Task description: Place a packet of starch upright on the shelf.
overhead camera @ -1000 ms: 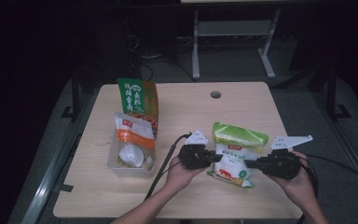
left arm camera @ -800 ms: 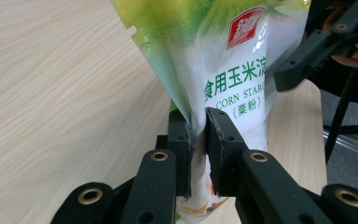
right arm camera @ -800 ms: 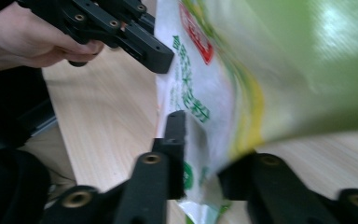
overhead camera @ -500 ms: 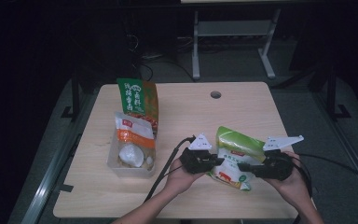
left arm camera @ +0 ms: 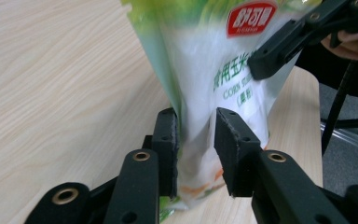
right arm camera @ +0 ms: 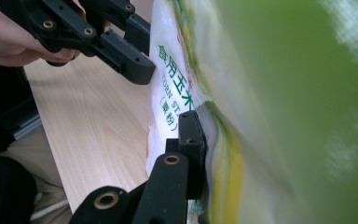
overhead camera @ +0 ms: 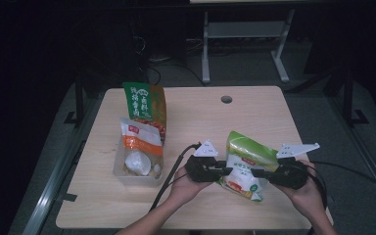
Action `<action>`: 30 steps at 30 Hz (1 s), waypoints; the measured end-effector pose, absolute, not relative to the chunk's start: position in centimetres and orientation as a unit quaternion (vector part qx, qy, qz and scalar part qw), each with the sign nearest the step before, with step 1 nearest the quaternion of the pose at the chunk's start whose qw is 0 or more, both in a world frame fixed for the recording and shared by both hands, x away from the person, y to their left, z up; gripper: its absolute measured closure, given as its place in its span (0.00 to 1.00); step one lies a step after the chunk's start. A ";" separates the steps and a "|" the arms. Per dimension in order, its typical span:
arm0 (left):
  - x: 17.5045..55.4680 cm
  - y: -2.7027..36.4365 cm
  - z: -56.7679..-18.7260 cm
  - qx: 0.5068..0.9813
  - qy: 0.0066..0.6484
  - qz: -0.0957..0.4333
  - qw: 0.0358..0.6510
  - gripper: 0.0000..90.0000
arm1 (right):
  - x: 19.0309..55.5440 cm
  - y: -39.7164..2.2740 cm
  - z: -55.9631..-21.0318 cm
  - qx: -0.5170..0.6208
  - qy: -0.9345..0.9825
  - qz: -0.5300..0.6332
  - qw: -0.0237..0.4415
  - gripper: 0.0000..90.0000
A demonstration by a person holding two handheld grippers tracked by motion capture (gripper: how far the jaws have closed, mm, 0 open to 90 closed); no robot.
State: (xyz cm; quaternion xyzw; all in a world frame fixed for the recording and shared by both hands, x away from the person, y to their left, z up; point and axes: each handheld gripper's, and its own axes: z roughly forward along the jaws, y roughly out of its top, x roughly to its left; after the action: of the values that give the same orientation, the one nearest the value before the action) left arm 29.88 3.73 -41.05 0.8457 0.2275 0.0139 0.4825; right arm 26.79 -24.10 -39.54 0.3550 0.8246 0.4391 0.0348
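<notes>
Dim room, wooden table (overhead camera: pixel 254 117), grey floor (overhead camera: pixel 245 68)

We note a dim room around an evenly lit pale wooden table (overhead camera: pixel 254 122), faint shadows, and the green-and-white plastic pouch (right arm camera: pixel 284 93) blurred close to the right gripper's lens.

- The table (overhead camera: pixel 254 117) is light wood with a round hole (overhead camera: pixel 226 99) near its far edge.
- A clear tray (overhead camera: pixel 127 176) holding pouches rests left of centre.
- A green-and-white bag (overhead camera: pixel 242 166) seems to touch the top near the front.
</notes>
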 end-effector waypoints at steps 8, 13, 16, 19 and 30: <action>29.6 5.1 -41.0 0.843 0.239 0.016 0.482 0.68 | 26.9 -24.1 -38.6 0.361 0.819 0.443 0.045 0.97; 28.8 5.8 -40.6 0.845 0.232 0.038 0.480 0.63 | 27.2 -23.8 -37.7 0.366 0.818 0.441 0.051 0.97; 28.2 6.4 -40.7 0.849 0.222 0.051 0.477 0.61 | 27.5 -23.5 -37.2 0.369 0.819 0.436 0.050 0.97; 27.7 6.9 -40.9 0.848 0.222 0.051 0.478 0.58 | 27.9 -23.1 -36.8 0.369 0.822 0.430 0.052 0.97; 26.5 8.8 -41.3 0.848 0.220 0.044 0.481 0.54 | 29.6 -21.3 -35.1 0.363 0.825 0.430 0.051 0.98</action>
State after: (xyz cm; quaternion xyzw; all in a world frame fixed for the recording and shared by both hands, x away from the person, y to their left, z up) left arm 26.55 8.83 -41.35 0.8476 0.2204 0.0437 0.4807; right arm 29.65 -21.30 -35.12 0.3635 0.8248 0.4301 0.0514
